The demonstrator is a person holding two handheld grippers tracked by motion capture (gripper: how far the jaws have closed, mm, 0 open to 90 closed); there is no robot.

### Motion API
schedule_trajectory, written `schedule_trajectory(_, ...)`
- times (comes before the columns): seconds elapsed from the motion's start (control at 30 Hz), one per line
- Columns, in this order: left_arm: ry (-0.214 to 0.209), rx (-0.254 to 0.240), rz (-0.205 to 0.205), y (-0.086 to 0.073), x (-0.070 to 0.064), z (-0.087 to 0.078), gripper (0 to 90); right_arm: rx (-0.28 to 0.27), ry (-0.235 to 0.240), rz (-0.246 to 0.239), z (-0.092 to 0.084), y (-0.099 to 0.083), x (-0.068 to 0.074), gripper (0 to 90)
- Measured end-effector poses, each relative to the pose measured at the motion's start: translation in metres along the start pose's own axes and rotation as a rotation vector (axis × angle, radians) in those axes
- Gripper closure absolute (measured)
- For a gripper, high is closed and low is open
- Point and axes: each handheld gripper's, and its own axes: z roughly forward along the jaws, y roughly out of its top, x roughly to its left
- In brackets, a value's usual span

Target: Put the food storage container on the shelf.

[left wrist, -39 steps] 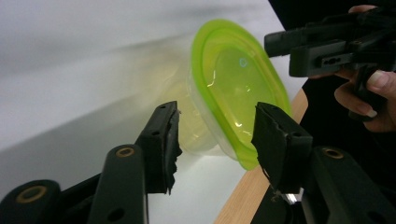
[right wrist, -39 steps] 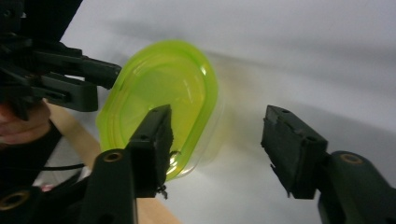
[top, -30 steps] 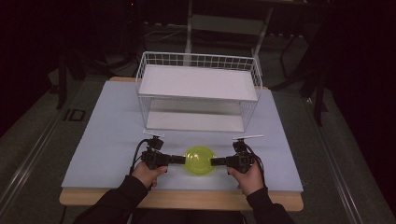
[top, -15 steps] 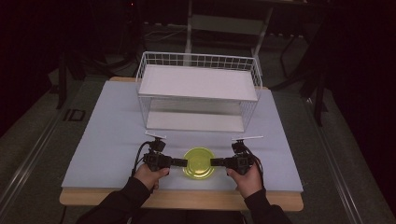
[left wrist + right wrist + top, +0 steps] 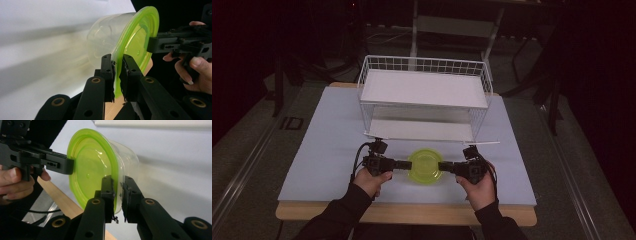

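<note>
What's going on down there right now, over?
Left gripper and right gripper both clamped on the green-lidded container, opposite rims. Jaws just closed. Wire rack stands behind, apart. Nothing in the way.

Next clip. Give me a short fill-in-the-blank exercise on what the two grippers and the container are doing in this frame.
1. The clear container is closed with a lid coloured ____.
2. The left gripper and the right gripper both clamp the lid's ____.
3. Behind the container on the table stands a white wire ____.
4. The number of tiers in that wire piece is ____.

Missing words: green; rim; rack; two
</note>
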Motion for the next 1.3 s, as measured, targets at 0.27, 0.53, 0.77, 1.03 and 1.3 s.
schedule_trajectory(0.27, 0.007, -0.025, 0.028, 0.019, -0.019, -0.018, 82.3, -0.041, 0.011, -0.02, -0.014, 0.016, 0.012, 81.1)
schedule_trajectory(0.53, 0.002, -0.045, 0.042, 0.042, -0.033, -0.033, 82.5, -0.081, 0.01, -0.031, -0.028, 0.038, 0.022, 81.1)
schedule_trajectory(0.77, 0.019, -0.072, 0.069, 0.07, -0.05, -0.046, 82.4, -0.122, 0.003, -0.039, -0.041, 0.062, 0.031, 81.1)
schedule_trajectory(1.03, 0.032, -0.099, 0.089, 0.093, -0.067, -0.059, 82.6, -0.158, 0.002, -0.043, -0.054, 0.093, 0.037, 81.0)
schedule_trajectory(1.3, 0.027, -0.101, 0.092, 0.107, -0.068, -0.065, 82.7, -0.156, -0.015, -0.062, -0.056, 0.108, 0.041, 80.9)
